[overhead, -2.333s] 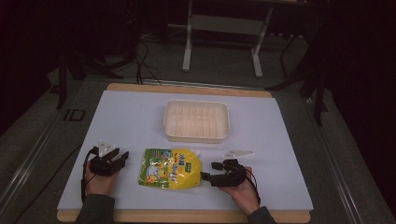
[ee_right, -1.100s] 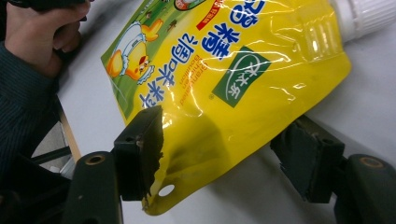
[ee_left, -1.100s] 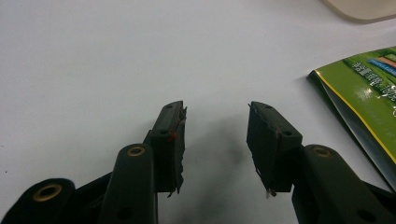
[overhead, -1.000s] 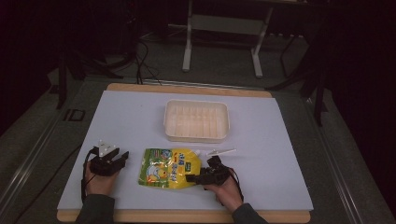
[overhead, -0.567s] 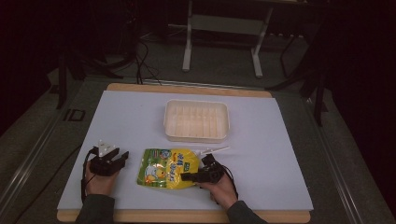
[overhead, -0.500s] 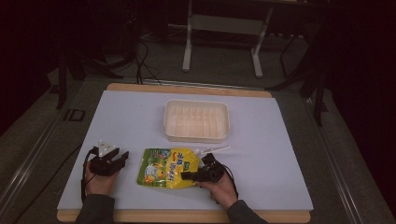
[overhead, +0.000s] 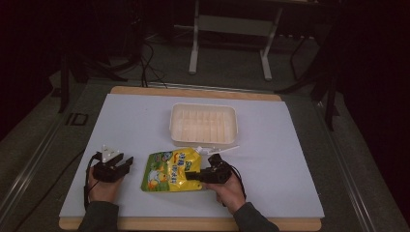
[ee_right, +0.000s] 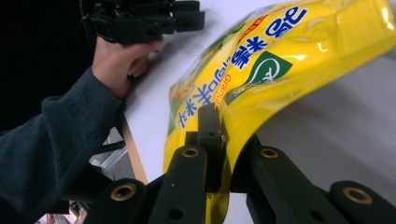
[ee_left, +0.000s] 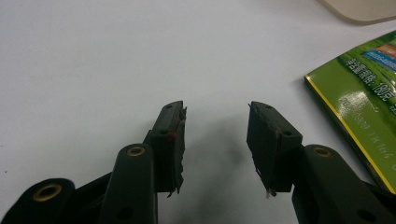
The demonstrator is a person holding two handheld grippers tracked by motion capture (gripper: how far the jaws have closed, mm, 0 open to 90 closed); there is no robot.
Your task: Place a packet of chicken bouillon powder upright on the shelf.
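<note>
Dim room, dark grey floor (overhead: 338, 145) all around. White surface (overhead: 130, 121) edged in pale wood, brightly lit against the gloom. Beyond it, grey metal stand legs (overhead: 196, 43) and black cables (overhead: 145, 58) trailing across the floor.

A dark lab: white-topped table (overhead: 145, 116), floor cables (overhead: 145, 63), metal stand (overhead: 232, 29).

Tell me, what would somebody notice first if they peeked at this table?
The bright yellow pouch near the front of the white table, pinched at its edge by the right gripper, whose jaws have just been closing on it. Behind it sits a pale tray, and the left gripper rests open beside the pouch.
</note>
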